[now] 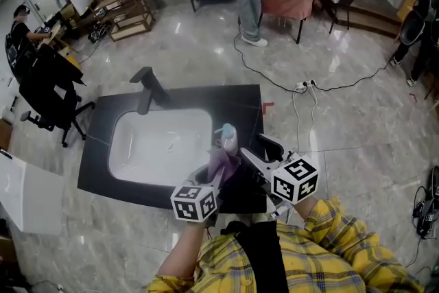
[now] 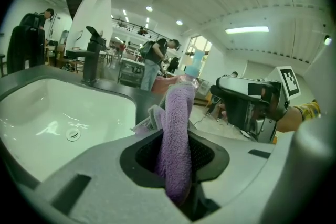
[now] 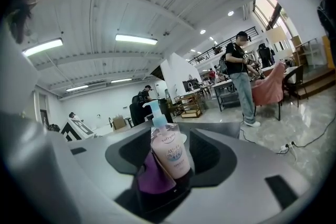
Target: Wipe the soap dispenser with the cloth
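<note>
Nearest the lens is the cloth (image 2: 178, 128), a purple fold clamped tight between the jaws of the left gripper (image 2: 177, 165), its free end standing out ahead of the tips; just beyond that end, almost touching it, is the soap dispenser (image 3: 170, 152). It sits between the jaws of the right gripper (image 3: 166, 170), which stand wide but appear to bear on its lower body, so I judge it gripped there; the cloth shows at the left of its base. Its long axis runs from base to pump (image 3: 155, 113) and is near upright, leaning a little with the top to the left in the right gripper view; the spout points left, and the label faces that gripper's camera. For a good wipe, I think the right gripper should hold low and firm; the left should lay the free end flat on the body and stroke along the axis, neck to base; a hard sideways push could pivot the soap dispenser in the jaws.
</note>
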A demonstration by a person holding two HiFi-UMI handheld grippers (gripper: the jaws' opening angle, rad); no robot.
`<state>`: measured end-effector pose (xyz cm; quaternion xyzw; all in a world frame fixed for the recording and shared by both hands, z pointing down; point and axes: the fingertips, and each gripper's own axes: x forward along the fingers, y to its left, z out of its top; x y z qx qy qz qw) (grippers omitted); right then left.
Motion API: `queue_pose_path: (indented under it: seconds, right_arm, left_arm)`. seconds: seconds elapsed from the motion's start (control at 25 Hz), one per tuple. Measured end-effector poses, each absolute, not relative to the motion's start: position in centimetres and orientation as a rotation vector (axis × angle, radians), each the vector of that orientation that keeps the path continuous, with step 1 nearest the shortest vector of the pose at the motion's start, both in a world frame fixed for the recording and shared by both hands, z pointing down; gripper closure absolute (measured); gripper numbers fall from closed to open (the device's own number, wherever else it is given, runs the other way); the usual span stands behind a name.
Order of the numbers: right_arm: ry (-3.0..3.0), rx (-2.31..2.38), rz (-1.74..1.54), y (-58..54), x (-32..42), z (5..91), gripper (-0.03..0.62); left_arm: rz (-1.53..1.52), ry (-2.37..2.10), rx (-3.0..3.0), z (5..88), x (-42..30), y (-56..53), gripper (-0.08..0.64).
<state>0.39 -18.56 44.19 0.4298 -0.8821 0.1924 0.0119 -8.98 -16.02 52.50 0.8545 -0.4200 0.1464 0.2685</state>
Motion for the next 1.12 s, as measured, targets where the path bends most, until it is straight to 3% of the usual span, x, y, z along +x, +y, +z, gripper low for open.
queue_pose_path:
  seconds: [0.52, 1.12]
  right_arm:
    - [-2.892, 1.039, 0.545, -18.8, -0.2, 42.6, 0.4]
    - [-2.809, 0.084, 0.01, -19.8, -5.7, 41.0, 0.357]
  left_arm:
    - [0.393, -1.15, 2.418, 49.5, -11.0, -14.9, 0.48]
    - [0.292, -1.205, 2.449, 45.9, -13.3, -13.8, 0.48]
